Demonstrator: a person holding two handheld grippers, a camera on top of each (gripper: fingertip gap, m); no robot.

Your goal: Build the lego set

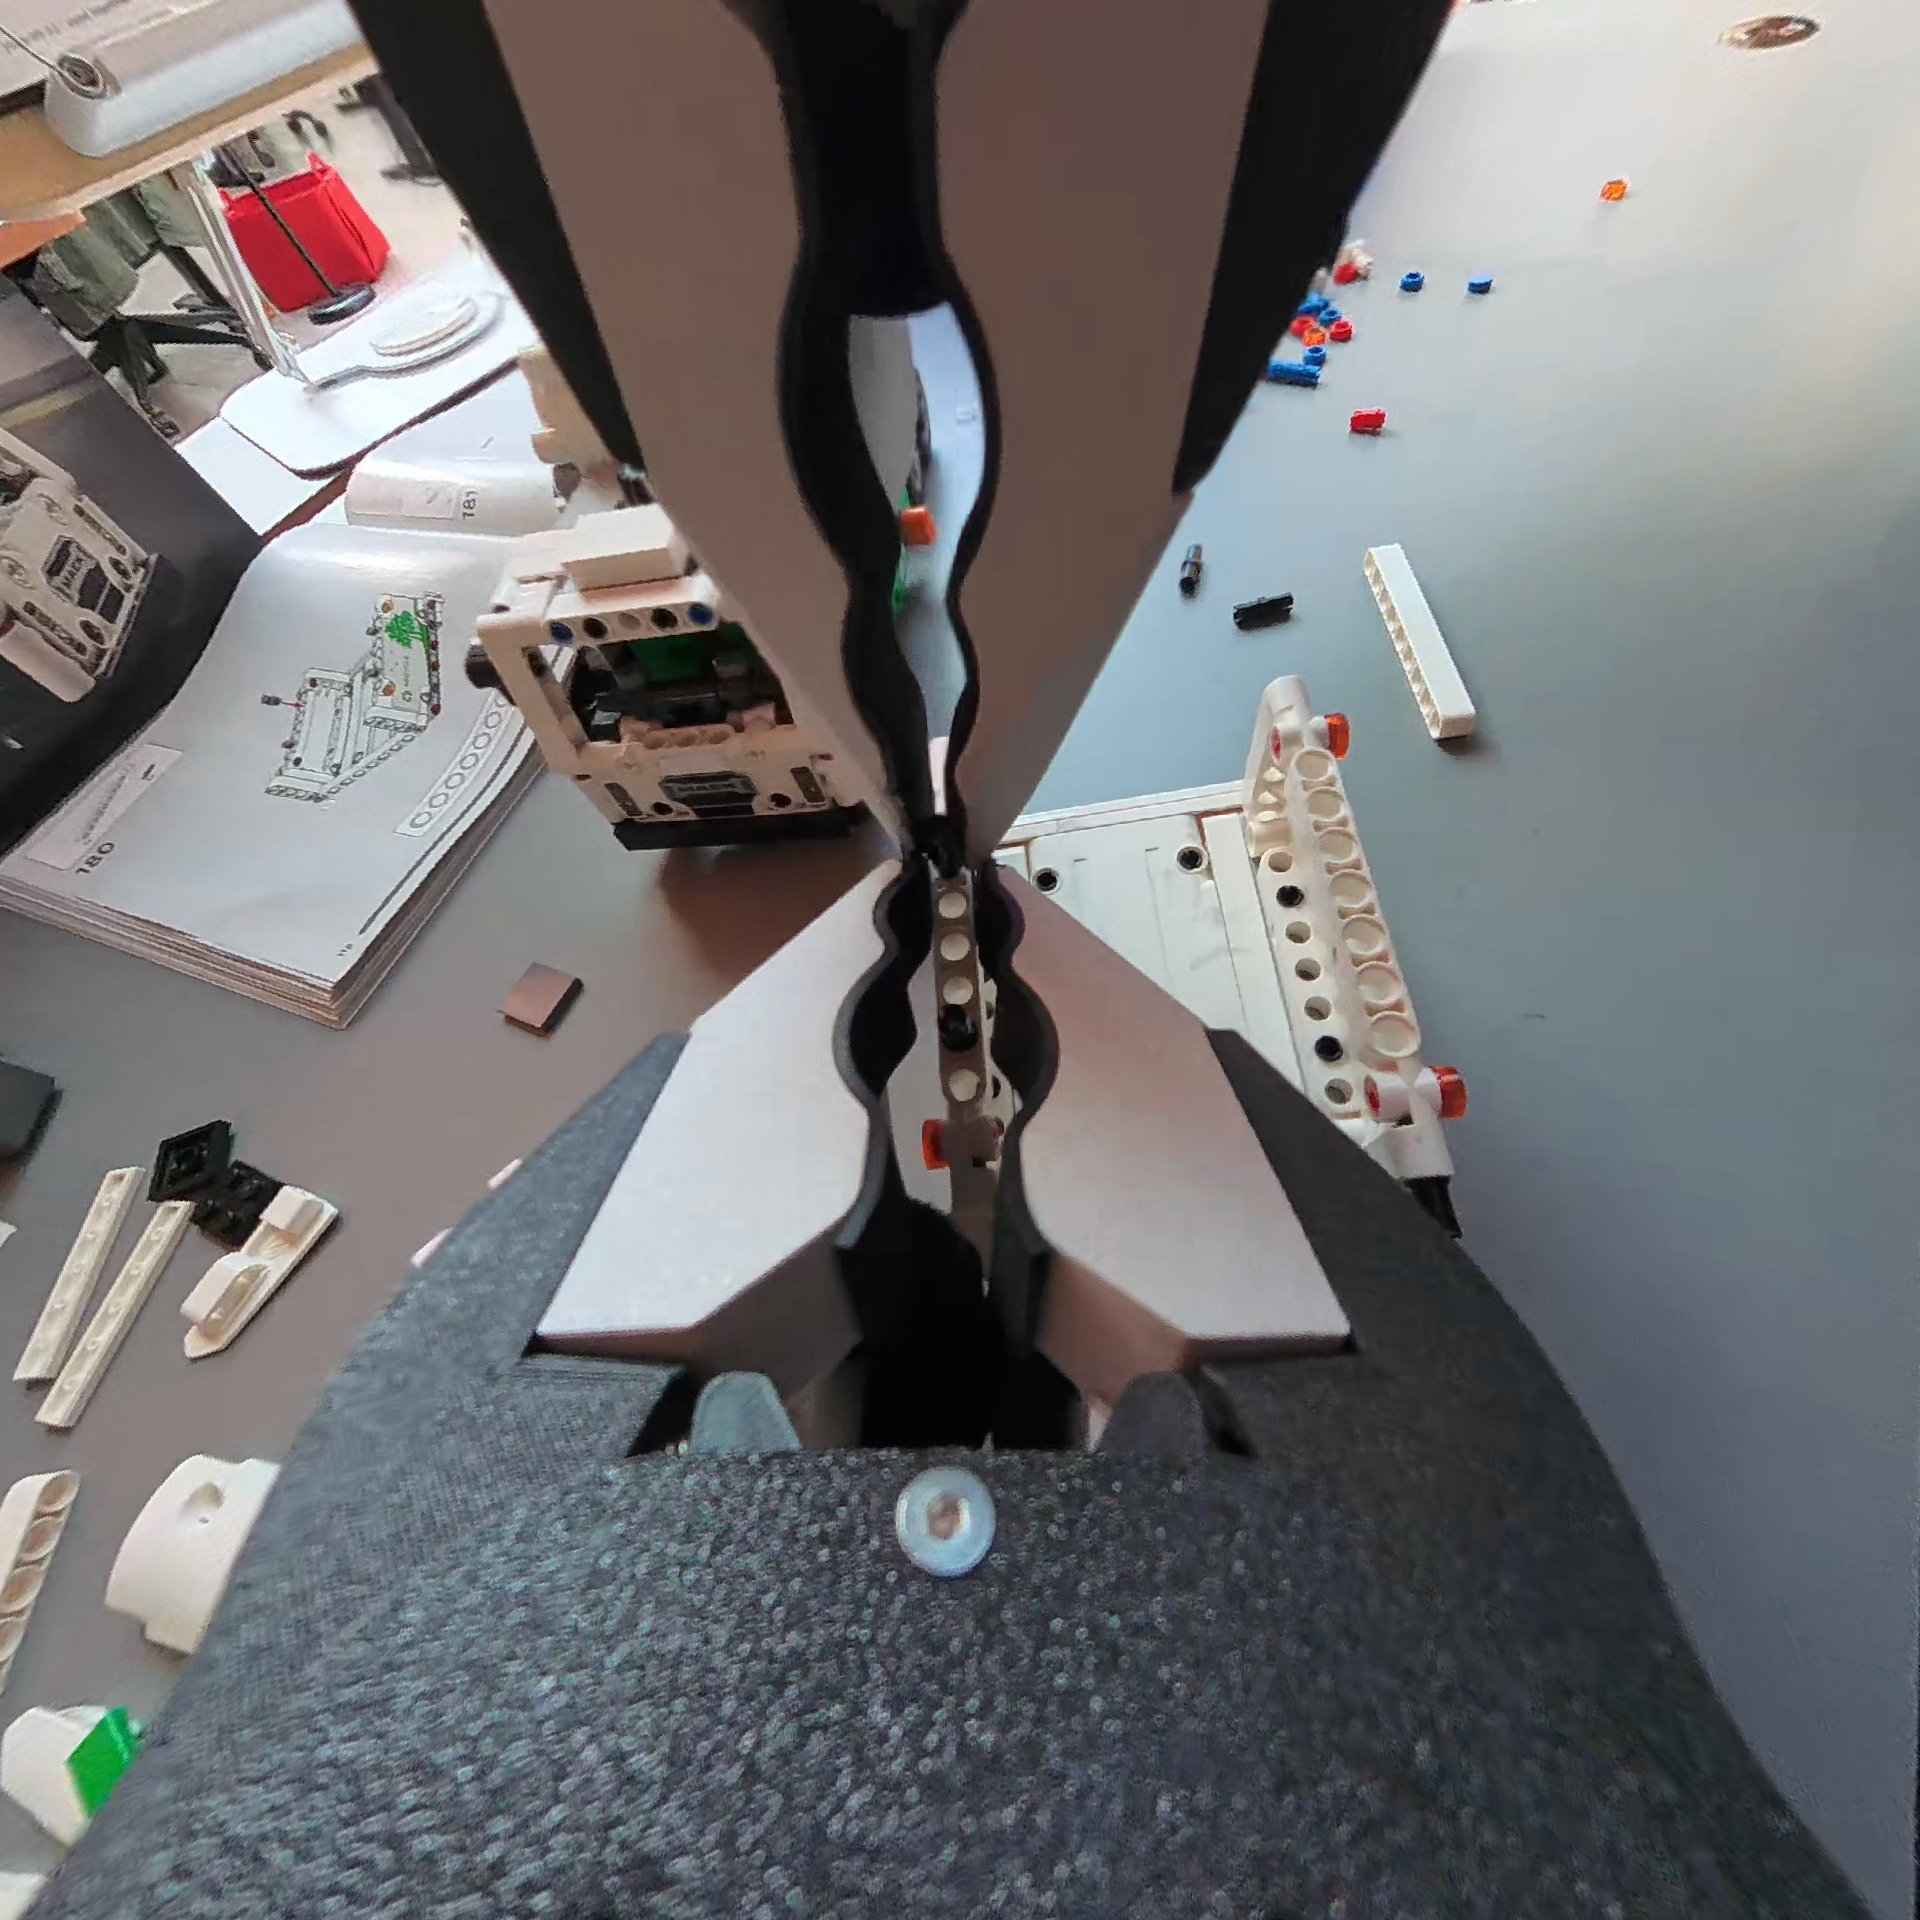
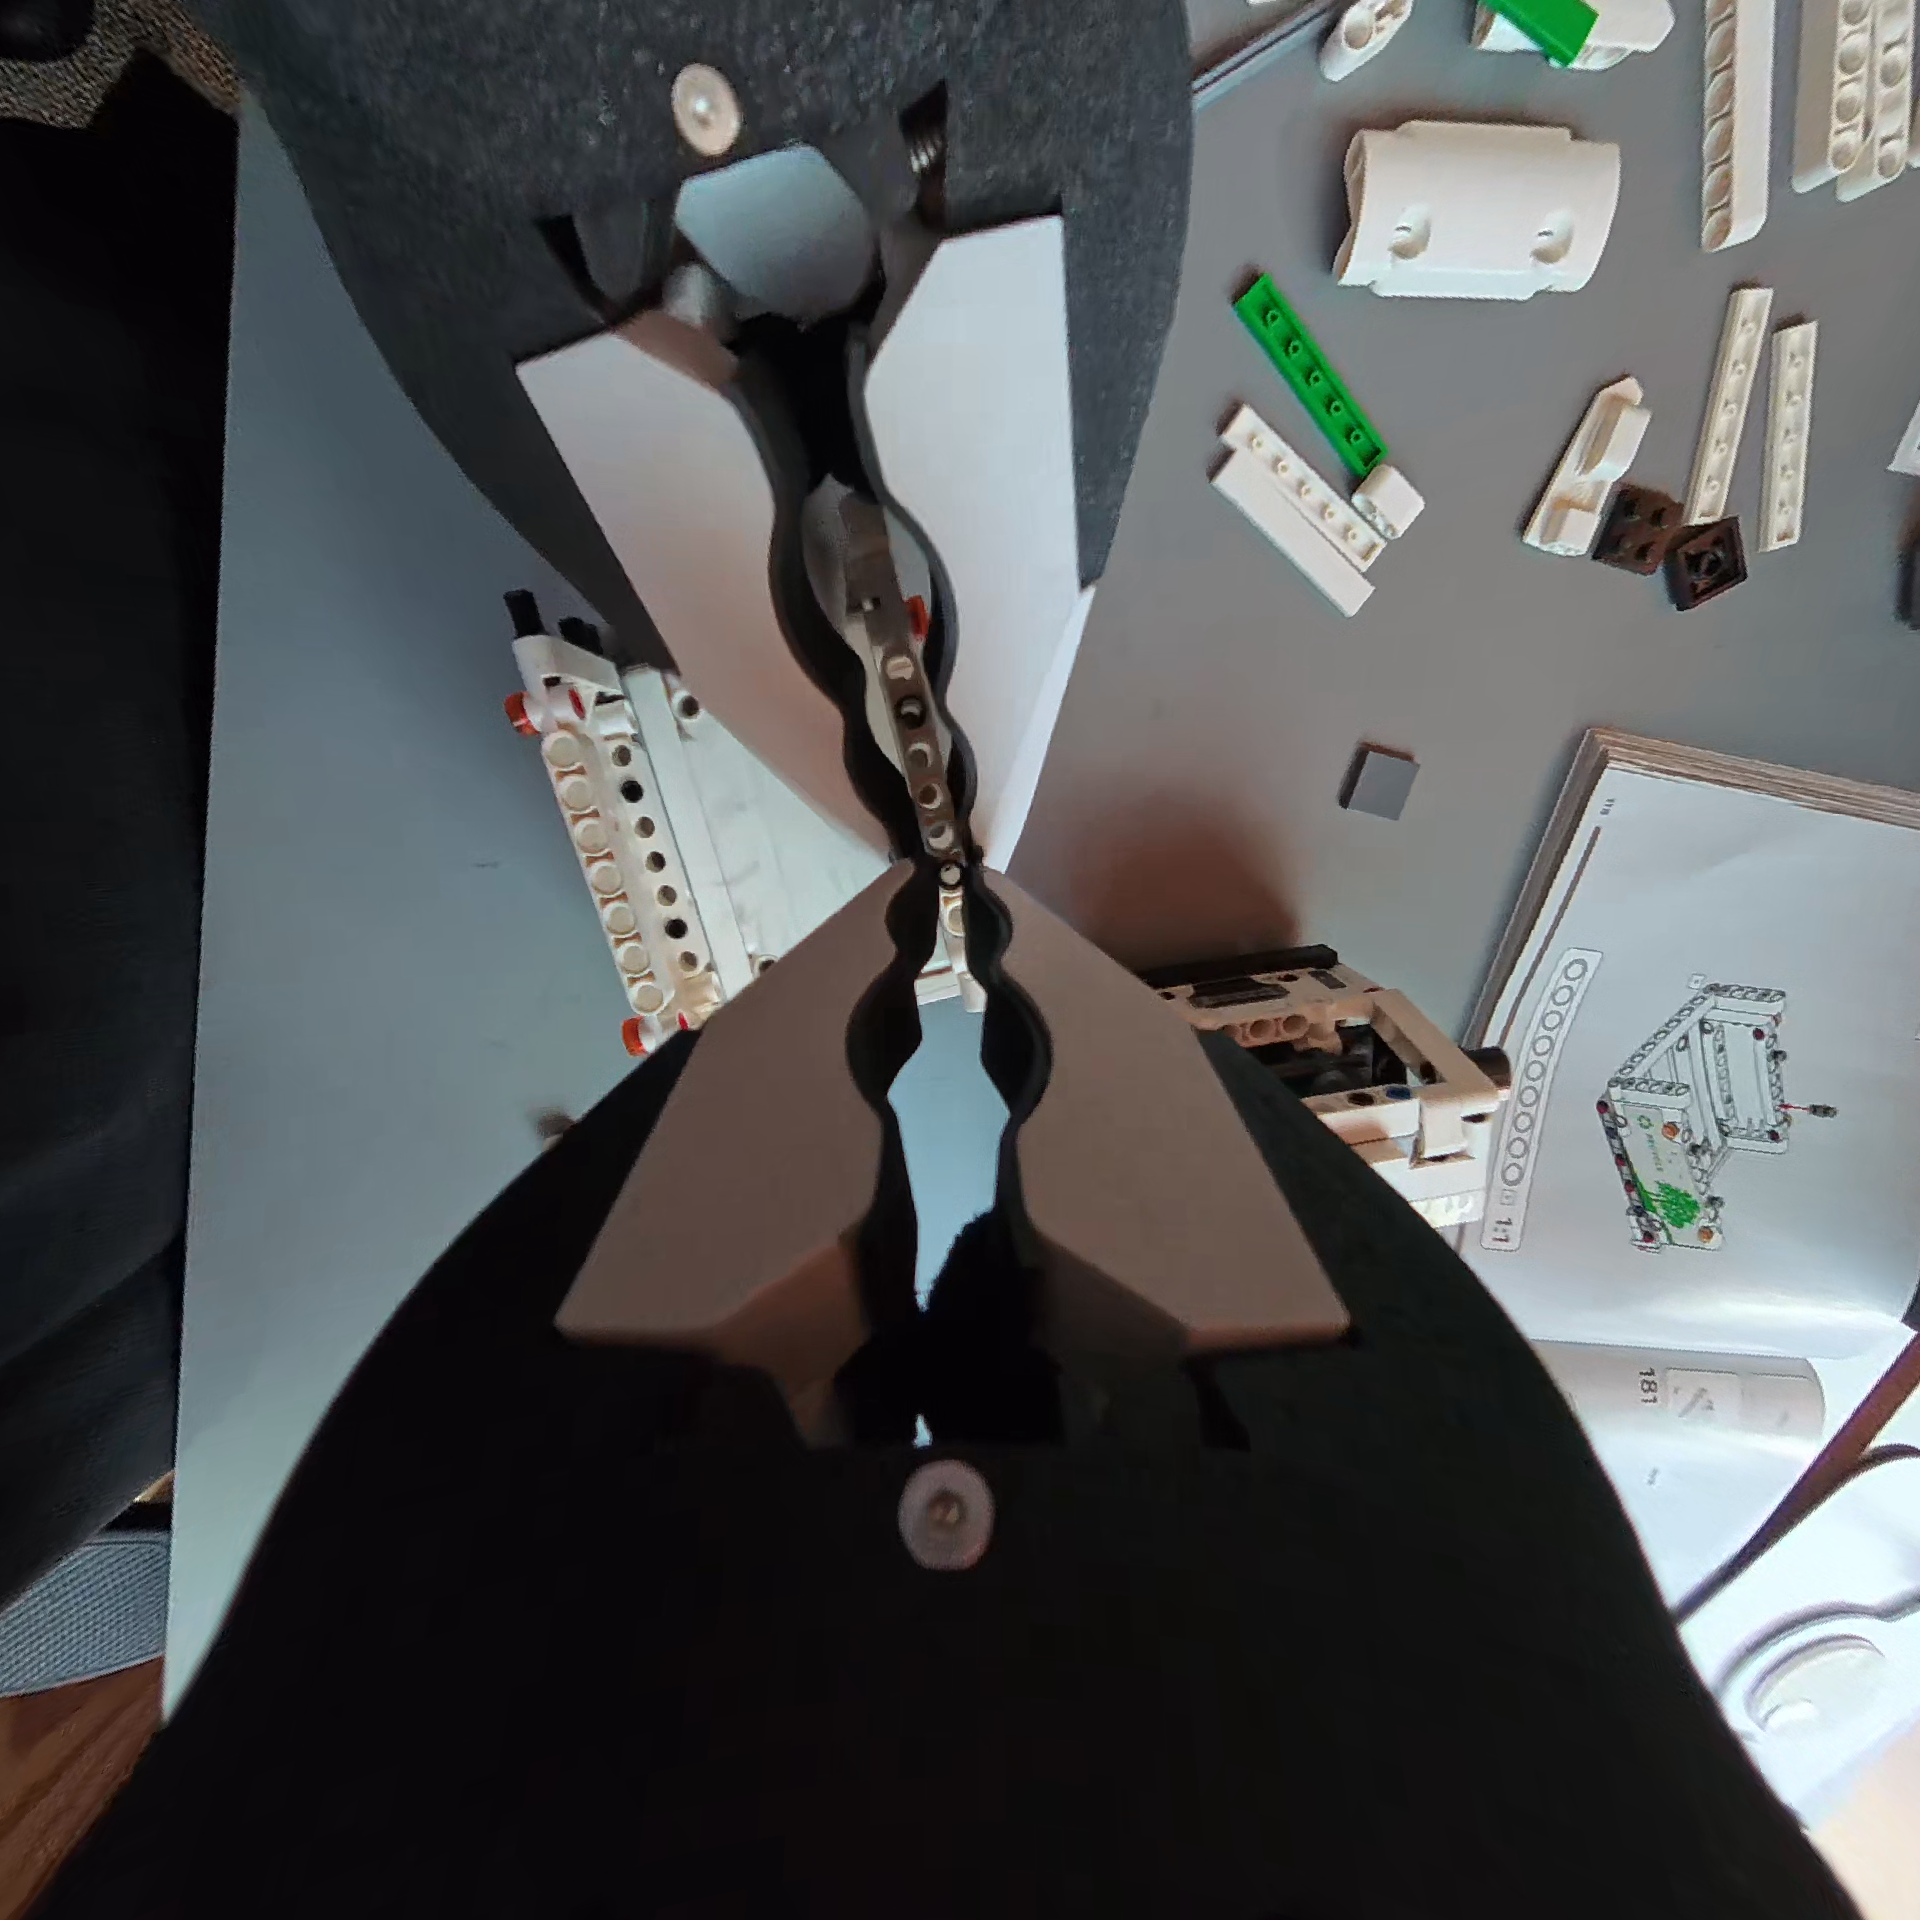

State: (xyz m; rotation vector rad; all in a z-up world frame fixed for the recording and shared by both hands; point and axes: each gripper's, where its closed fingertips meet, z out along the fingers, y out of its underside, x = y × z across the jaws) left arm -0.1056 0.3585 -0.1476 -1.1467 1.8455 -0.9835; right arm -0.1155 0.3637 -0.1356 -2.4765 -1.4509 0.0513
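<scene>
So both tongs are meeting tip to tip over the bench, one coming in from each side. The left tongs are nearly closed and clamped on a thin grey holed beam that runs lengthwise between the dark wavy pads, which press it from both sides. The beam has a row of round holes, one of them filled with a black pin, and an orange stud piece sits at its back end, deeper between the fingers. The right tongs look pinched right at the tips, on something small and dark at the very end of that beam, though I can't make out what it is. From the right wrist view you can see the same beam held in the opposite tongs, pointing straight at the right tips. Just beneath and beside the tongs lies a white panel assembly with a holed white frame and orange studs at the corners. A partly built white model stands to the other side, next to an open instruction booklet. Loose white plates, a long white beam and small red and blue bits are scattered farther off.
</scene>
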